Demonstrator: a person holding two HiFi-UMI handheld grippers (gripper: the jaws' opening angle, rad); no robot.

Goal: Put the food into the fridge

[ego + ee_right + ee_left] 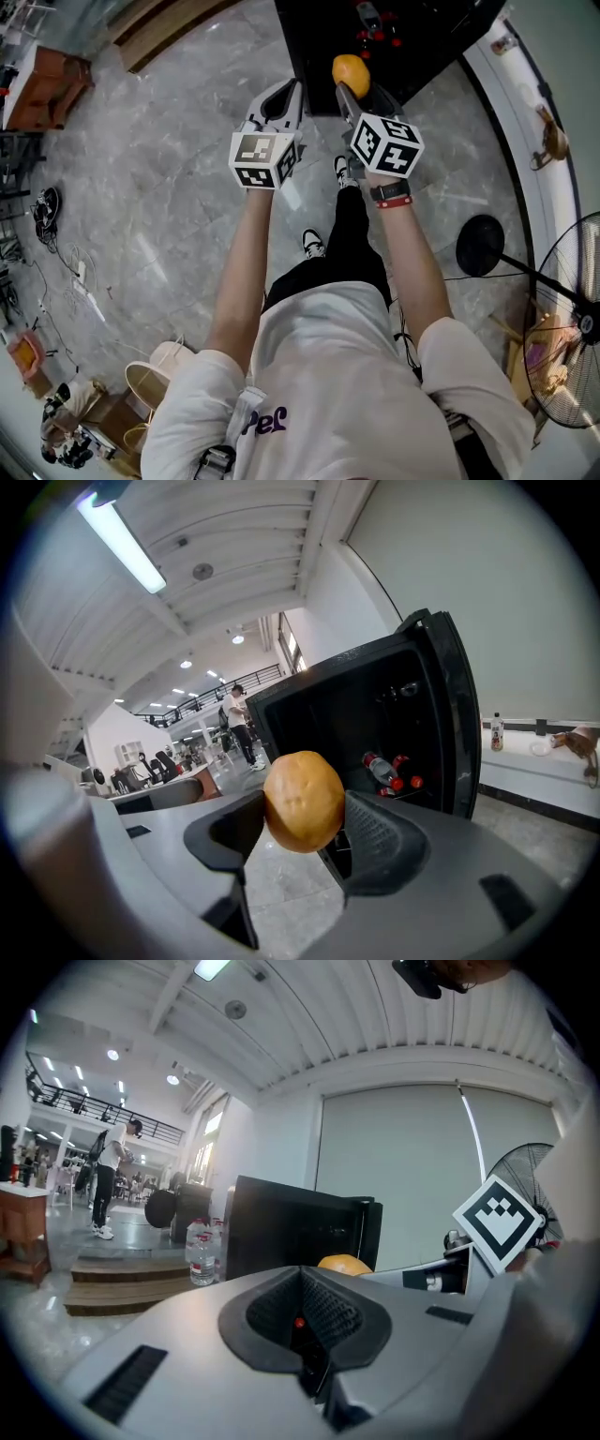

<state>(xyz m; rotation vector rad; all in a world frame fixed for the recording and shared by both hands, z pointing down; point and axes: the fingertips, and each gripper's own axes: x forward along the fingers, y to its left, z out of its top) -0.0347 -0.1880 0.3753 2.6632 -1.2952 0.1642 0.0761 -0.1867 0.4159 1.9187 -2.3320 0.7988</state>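
Observation:
An orange fruit (303,801) is clamped between the pads of my right gripper (302,810), which is shut on it. In the head view that orange (351,73) hangs just in front of the open black fridge (314,37). The fridge's dark inside (356,714) holds bottles with red caps (386,772). My left gripper (283,97) is beside the right one, to its left, jaws shut with nothing between them. From the left gripper view (306,1327) the orange (345,1264) and the fridge (281,1227) show just past the jaws.
A standing fan (572,347) and its round black base (480,246) are on the floor to the right. A white ledge (530,159) runs along the right wall. Water bottles (201,1252) stand on a wooden step at left. A person (108,1180) stands far off.

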